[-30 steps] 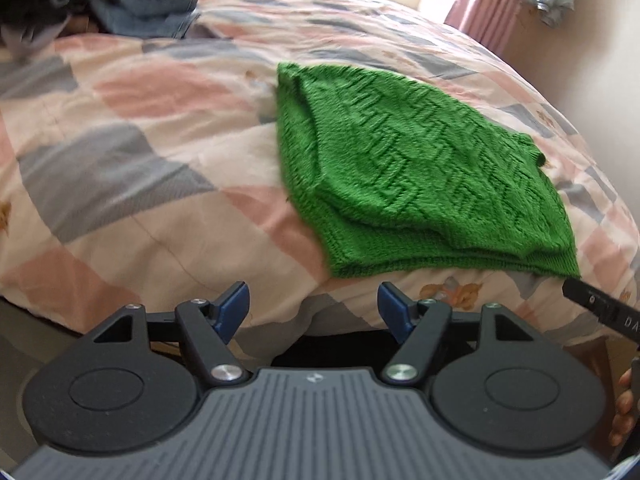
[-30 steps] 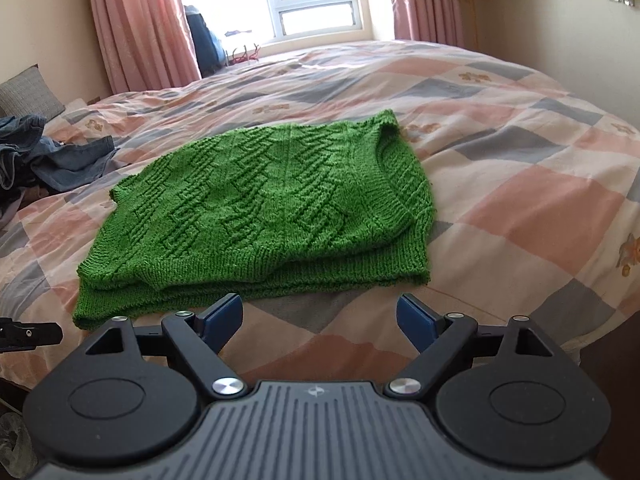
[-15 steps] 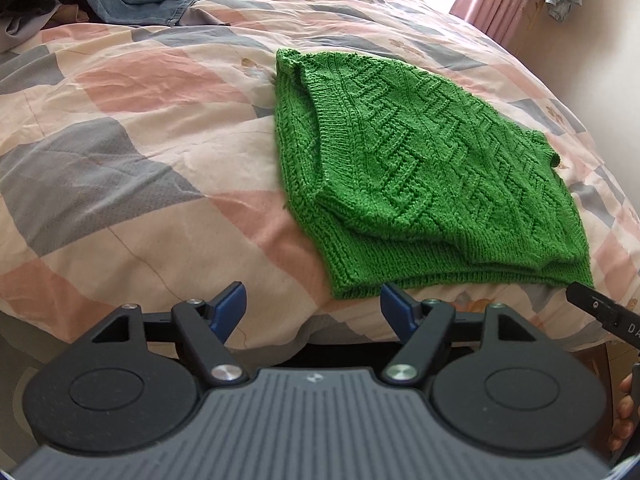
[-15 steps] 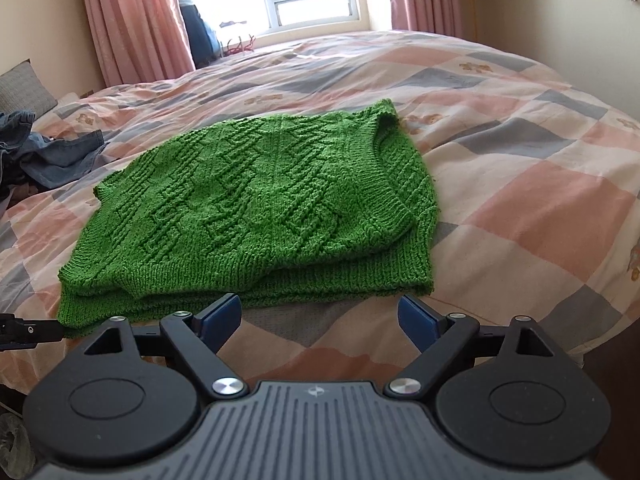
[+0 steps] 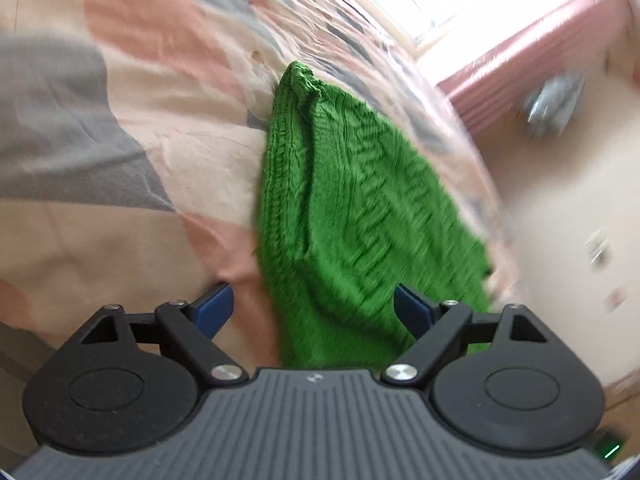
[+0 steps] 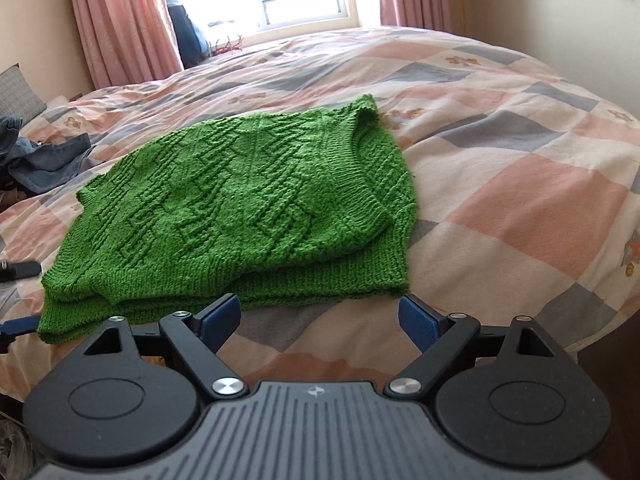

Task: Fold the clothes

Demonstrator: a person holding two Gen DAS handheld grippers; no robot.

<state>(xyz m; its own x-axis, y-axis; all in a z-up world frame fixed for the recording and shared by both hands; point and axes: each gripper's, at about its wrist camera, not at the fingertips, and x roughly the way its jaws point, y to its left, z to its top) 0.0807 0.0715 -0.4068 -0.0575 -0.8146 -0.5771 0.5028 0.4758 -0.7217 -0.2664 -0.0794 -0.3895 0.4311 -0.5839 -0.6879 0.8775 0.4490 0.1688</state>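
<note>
Sweater (image 6: 240,200), green and cable-knit, lies already doubled on the bed (image 6: 520,184), its near hem at the quilt's edge just ahead of both tools. By my reading the step in hand is the approach for a further fold: neither tool has hold of cloth yet.

The right gripper (image 6: 320,318) sits low at 6 o'clock in its own view, fingers spread wide and empty, the hem just beyond the blue pads, whose left one (image 6: 218,320) seems almost at the knit. The left gripper (image 5: 310,308) is likewise wide open with nothing clamped; the near corner of the sweater lies between its pads, but whether it touches them I cannot tell. In the right wrist view, a dark tip at 9 o'clock is probably part of the left tool.

The next move probably calls for each tool to close on a near corner, catching both layers of the thick knit, then to lift and carry the hem toward 12 o'clock over the collar (image 6: 360,148). Loose, stretchy cloth may sag or slip a layer.

The left wrist view is smeared and tilted, so stitch detail and the far edge are lost. Dark denim clothing (image 6: 44,160) at 9 o'clock is cut off by the frame. The person's hands are out of sight.
</note>
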